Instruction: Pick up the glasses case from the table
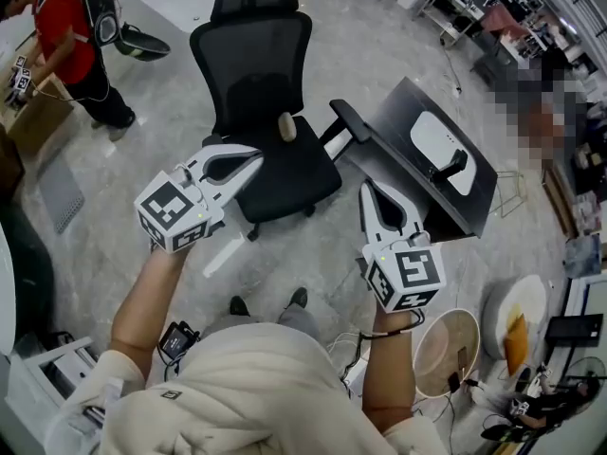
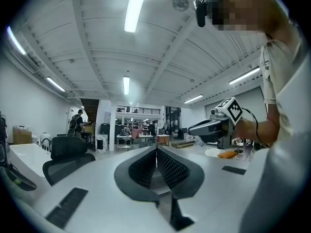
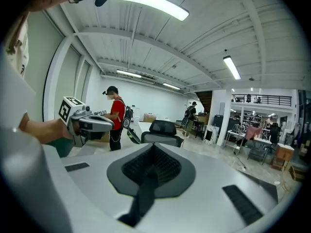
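Got the left gripper [image 1: 252,156] held up over the floor, right in front of a black office chair [image 1: 261,74], with its fingers pressed flat together and nothing pinched between them. Same deal with the right gripper [image 1: 366,191]: fingers closed tight on nothing, sitting just beside the near edge of the dark table [image 1: 398,121] as seen from the head view. Can spot what looks like the glasses case [image 1: 436,140], a white oblong thing lying on that table, apart from both grippers and not picked up yet. Next to it, some black item [image 1: 453,167], touching the case or not, can't really tell. Also seeing a person in a red shirt [image 1: 62,27] way off at the far left, standing by a cardboard box [image 1: 38,117], well apart from the chair and the table
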